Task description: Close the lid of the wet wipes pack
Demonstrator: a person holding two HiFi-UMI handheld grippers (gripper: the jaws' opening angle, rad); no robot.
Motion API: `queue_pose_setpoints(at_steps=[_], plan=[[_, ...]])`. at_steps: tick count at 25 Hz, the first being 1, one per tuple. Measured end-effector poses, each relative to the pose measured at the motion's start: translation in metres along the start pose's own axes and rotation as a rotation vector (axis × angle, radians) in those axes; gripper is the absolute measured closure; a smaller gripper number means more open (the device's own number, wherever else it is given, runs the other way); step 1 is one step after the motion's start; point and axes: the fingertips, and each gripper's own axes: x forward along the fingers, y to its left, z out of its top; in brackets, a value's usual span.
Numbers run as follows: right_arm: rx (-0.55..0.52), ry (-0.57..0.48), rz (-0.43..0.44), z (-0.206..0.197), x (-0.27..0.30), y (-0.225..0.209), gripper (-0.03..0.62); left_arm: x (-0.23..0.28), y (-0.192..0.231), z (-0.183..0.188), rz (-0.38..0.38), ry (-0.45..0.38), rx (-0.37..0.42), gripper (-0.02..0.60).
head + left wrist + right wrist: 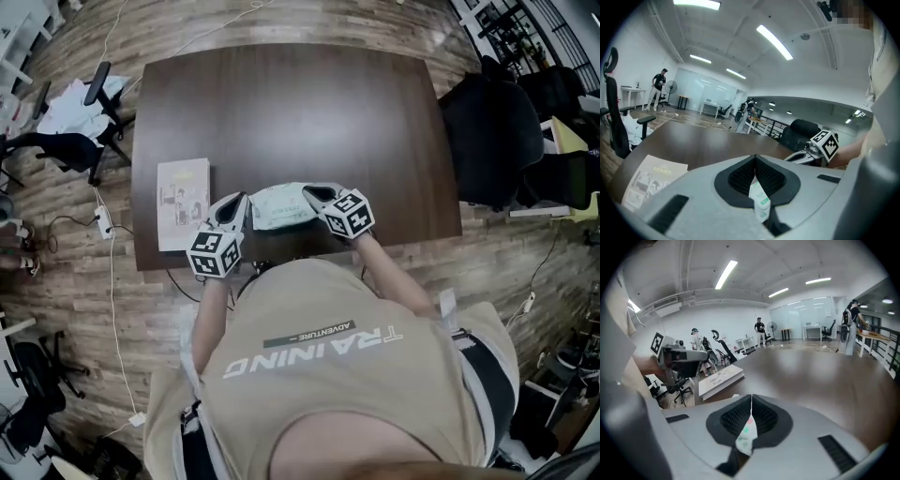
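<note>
A: Where is the pack?
B: The wet wipes pack (279,207), pale green and white, is over the near edge of the dark wooden table (300,112), between the two grippers. Cannot tell whether it rests on the wood or hangs clear of it.

A: Left gripper?
B: The left gripper (236,208) is at the pack's left end. In its own view the jaws are drawn narrow, with a thin strip of the pack's edge pinched between the black ribbed pads (740,178).

A: And the right?
B: The right gripper (315,195) is at the pack's right end. Its own view shows the same: jaws nearly together, a white-and-green sliver of the pack clamped in the slit between them.

A: The lid?
B: Too small in the head view, and neither gripper view shows it. Cannot tell whether it is open or closed.

A: Surroundings?
B: A booklet (183,202) lies flat on the table, just left of the left gripper and apart from the pack. A black office chair (492,131) stands at the table's right side. The person, in a beige shirt (328,375), leans in at the near edge with both forearms reaching forward.
</note>
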Motion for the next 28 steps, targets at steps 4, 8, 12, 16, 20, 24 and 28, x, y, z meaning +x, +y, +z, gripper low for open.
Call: queue_pose_setpoints(at_steps=[4, 8, 12, 16, 20, 24, 28], plan=[[-0.028, -0.195, -0.072, 0.060, -0.040, -0.015, 0.579, 0.001, -0.010, 0.048, -0.001, -0.070, 0.055, 0.577], [-0.064, -0.339, -0.091, 0.117, -0.076, -0.021, 0.579, 0.001, -0.018, 0.104, 0.002, -0.165, 0.100, 0.577], [-0.134, -0.414, -0.053, 0.157, -0.096, -0.013, 0.579, -0.007, -0.024, 0.155, 0.017, -0.268, 0.165, 0.577], [-0.209, -0.467, -0.046, 0.190, -0.116, 0.001, 0.579, -0.020, -0.034, 0.201, 0.017, -0.363, 0.218, 0.577], [-0.295, -0.537, -0.066, 0.220, -0.133, 0.017, 0.579, -0.033, -0.044, 0.232, 0.022, -0.440, 0.264, 0.577], [-0.331, -0.598, -0.108, 0.240, -0.149, 0.023, 0.579, -0.048, -0.056, 0.251, 0.029, -0.501, 0.320, 0.577], [-0.329, -0.622, -0.151, 0.248, -0.156, 0.020, 0.579, -0.053, -0.058, 0.257, 0.033, -0.510, 0.340, 0.577]])
